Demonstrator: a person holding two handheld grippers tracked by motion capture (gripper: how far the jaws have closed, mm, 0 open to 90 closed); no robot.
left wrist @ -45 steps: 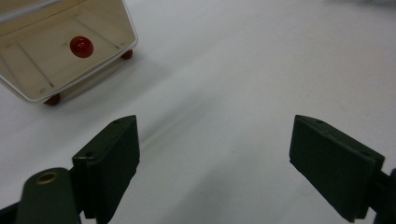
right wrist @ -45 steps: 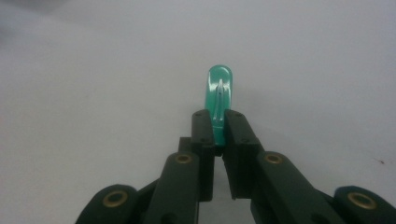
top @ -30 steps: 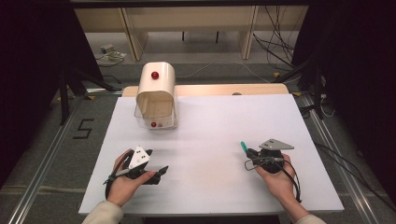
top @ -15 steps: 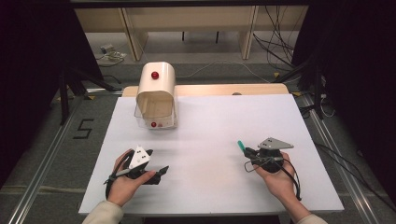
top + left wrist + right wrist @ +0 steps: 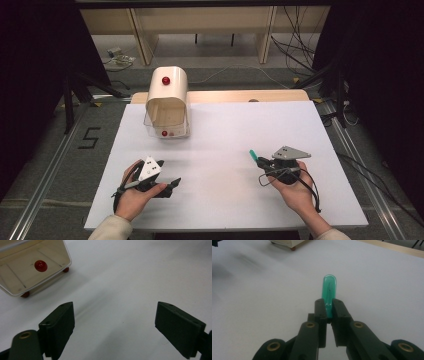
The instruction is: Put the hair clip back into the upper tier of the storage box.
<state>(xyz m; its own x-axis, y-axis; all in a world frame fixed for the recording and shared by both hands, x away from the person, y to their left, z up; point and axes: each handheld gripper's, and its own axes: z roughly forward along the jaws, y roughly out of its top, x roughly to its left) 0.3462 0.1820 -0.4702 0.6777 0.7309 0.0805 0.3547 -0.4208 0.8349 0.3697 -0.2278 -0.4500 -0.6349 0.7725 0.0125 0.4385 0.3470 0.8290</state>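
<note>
The broad white bench (image 5: 300, 130) carries, at its far left, a cream plastic box with a rounded top and red knobs (image 5: 167, 102), its open side facing the person. On the floor left of the bench a dark "5" (image 5: 89, 138) is marked; no other writing is legible. The left gripper (image 5: 170, 186) rests low near the front edge, jaws spread wide and empty. The right gripper (image 5: 329, 311) is clamped on a small translucent green plastic rod (image 5: 329, 290), held just above the bench's right half. It looks light, stiff and smooth, likely slippery, so gripping across its lower end suits it.
</note>
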